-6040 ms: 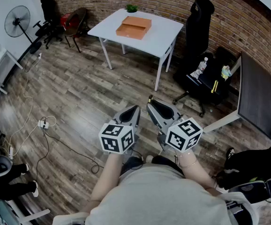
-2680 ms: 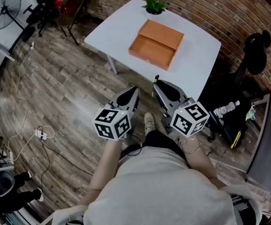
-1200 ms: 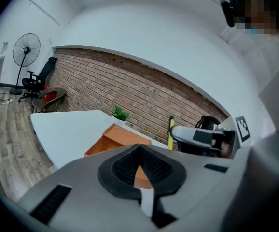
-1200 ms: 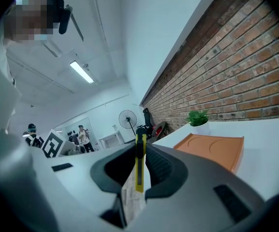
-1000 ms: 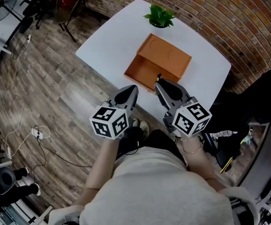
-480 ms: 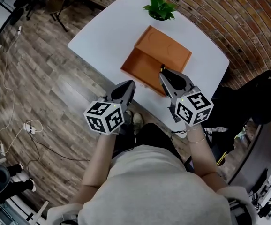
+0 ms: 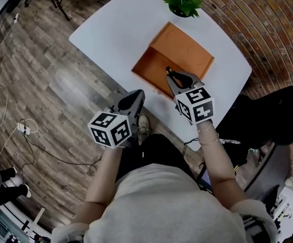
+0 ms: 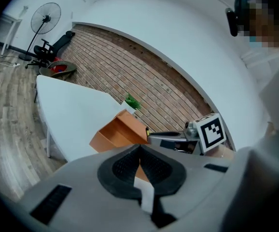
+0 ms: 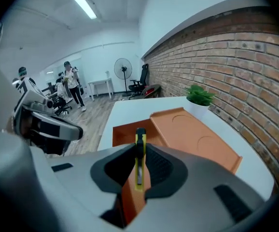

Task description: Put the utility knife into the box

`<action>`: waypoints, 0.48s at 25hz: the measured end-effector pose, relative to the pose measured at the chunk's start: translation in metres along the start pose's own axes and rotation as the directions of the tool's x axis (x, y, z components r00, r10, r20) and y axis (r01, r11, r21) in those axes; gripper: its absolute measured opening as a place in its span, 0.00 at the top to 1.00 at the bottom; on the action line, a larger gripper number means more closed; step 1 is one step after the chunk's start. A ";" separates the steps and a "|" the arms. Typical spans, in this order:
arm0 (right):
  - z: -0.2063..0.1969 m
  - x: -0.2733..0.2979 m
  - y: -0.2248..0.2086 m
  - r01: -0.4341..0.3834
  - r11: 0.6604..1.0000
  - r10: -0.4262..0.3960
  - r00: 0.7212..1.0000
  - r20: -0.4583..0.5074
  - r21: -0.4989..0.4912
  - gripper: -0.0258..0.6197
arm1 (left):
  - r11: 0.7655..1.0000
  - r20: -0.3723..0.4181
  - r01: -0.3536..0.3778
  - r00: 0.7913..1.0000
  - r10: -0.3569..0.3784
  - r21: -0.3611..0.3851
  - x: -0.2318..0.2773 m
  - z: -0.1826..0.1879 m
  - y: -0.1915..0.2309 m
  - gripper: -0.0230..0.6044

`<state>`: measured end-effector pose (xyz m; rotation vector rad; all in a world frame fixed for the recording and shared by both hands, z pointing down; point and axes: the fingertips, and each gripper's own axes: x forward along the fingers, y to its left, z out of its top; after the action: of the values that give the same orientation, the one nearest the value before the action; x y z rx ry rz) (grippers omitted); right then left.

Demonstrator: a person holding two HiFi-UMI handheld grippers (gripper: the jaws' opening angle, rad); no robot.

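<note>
The white table (image 7: 111,29) is filling the upper half of the head view, running from 10 o'clock to 3 o'clock. The orange box (image 7: 187,49) is lying open on it, with the lid folded back flat at 1 o'clock of the empty tray.

You are holding the right gripper (image 7: 169,75) over the near edge of that tray, pointing toward 11 o'clock. Its jaws are pinching the utility knife. You are carrying the left gripper (image 7: 136,96) off the table at 8 o'clock of the right one. Its jaws are pressed together with nothing between them. A small potted plant (image 7: 183,1) is standing at 12 o'clock of the box, close behind the lid.

The utility knife (image 9: 139,161) is sitting edge-on between the right pads, its yellow-and-black body running along the jaws and its end projecting past the tips toward the tray.

Handling, as a judgement:
- The knife is likely light and rigid, so it is not going to sag or bend in the grip.
- The casing looks smooth and narrow, so it may pivot or slide if the pinch is slackening.
- The flat sides at mid-body, where the pads are now bearing, are the correct hold.
- No exposed blade is discernible.
</note>
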<state>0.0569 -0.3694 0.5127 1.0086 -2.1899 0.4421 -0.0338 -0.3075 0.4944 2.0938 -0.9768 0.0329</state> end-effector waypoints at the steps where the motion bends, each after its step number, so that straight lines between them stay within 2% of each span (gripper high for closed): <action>1: -0.002 0.006 0.000 -0.003 1.000 0.003 1.000 -0.018 -0.005 0.86 | 1.000 0.000 -0.006 1.000 0.006 -0.012 -0.001 -0.002 0.004 0.95; 7: -0.017 0.043 0.008 -0.037 0.996 0.024 0.990 -0.141 -0.085 0.86 | 0.998 -0.043 -0.040 0.998 0.038 -0.045 0.003 -0.020 0.033 0.95; 12: -0.031 0.065 0.000 -0.051 0.995 0.031 0.970 -0.242 -0.081 0.86 | 0.997 -0.050 -0.050 0.998 0.047 -0.055 0.006 -0.020 0.050 0.95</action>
<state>0.0395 -0.3870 0.5807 0.8191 -1.9972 0.4595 -0.0561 -0.3165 0.5430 2.0088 -0.9883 0.0799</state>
